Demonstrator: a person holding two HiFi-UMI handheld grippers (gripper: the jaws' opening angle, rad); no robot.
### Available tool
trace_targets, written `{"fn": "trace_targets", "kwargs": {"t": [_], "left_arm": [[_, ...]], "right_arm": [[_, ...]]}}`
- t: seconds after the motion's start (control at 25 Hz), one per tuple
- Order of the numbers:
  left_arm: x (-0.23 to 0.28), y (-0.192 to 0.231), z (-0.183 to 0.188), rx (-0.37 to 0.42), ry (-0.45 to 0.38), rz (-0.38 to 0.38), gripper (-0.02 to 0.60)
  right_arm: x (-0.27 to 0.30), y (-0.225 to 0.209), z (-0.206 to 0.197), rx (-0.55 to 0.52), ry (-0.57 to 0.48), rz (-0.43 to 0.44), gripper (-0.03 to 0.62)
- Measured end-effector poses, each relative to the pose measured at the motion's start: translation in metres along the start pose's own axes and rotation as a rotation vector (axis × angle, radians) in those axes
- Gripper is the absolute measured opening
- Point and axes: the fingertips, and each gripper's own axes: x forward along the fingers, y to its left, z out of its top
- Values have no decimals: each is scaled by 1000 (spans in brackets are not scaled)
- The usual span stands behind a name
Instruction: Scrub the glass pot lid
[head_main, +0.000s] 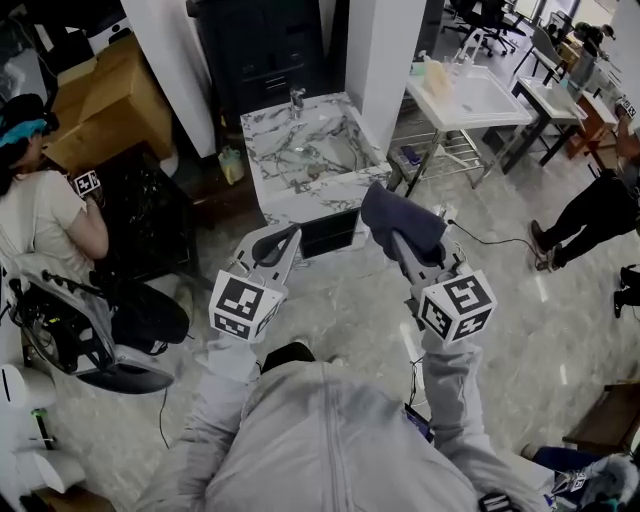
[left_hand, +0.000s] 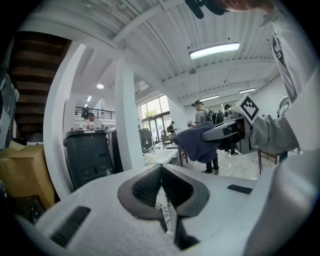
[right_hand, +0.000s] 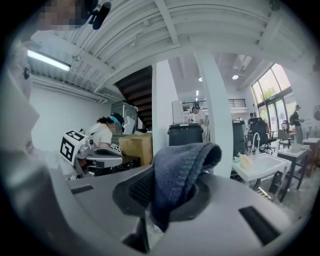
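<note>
No glass pot lid shows in any view. My right gripper (head_main: 397, 238) is shut on a dark blue cloth (head_main: 401, 218) that drapes over its fingertips; in the right gripper view the cloth (right_hand: 181, 169) stands folded up between the jaws of the right gripper (right_hand: 167, 195). My left gripper (head_main: 284, 240) is held level beside it, jaws together with nothing in them; the left gripper (left_hand: 162, 172) shows its pads meeting. Both are raised in the air in front of a marble sink (head_main: 300, 185). The left gripper view also catches the right gripper (left_hand: 222, 131) and the cloth (left_hand: 196, 142).
A faucet (head_main: 297, 100) stands at the back of the marble sink, next to a white pillar (head_main: 385, 55). A white basin on a metal stand (head_main: 470, 100) is at the far right. A seated person (head_main: 45, 220) and cardboard boxes (head_main: 100, 100) are at the left; another person (head_main: 590, 215) stands at the right.
</note>
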Motion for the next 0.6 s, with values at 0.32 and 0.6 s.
{"fn": "trace_targets", "kwargs": {"t": [0.32, 0.6], "left_arm": [[25, 21, -8, -9, 26, 39, 26], [67, 54, -10, -9, 9, 35, 26]], "right_arm": [[20, -26, 2, 0, 4, -2, 63], [55, -58, 3, -14, 18, -14, 63]]}}
